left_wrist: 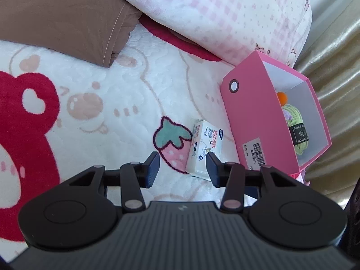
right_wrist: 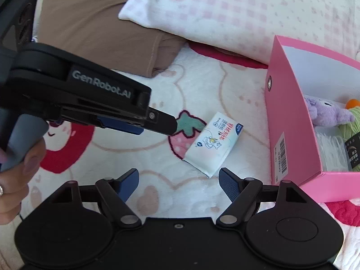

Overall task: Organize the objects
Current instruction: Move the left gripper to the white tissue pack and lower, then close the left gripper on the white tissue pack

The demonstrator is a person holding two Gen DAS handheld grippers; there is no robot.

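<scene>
Now both grippers approach the wet-wipes pack [right_wrist: 213,142] lying on the blanket [left_wrist: 126,94] beside the pink box [right_wrist: 290,123]; left gripper [left_wrist: 183,168] and right gripper [right_wrist: 178,183] gape empty; next, straddle and pinch it.

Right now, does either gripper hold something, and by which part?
Nothing is held. The left gripper and the right gripper are both open above the blanket, and the wipes packet lies free on it.
</scene>
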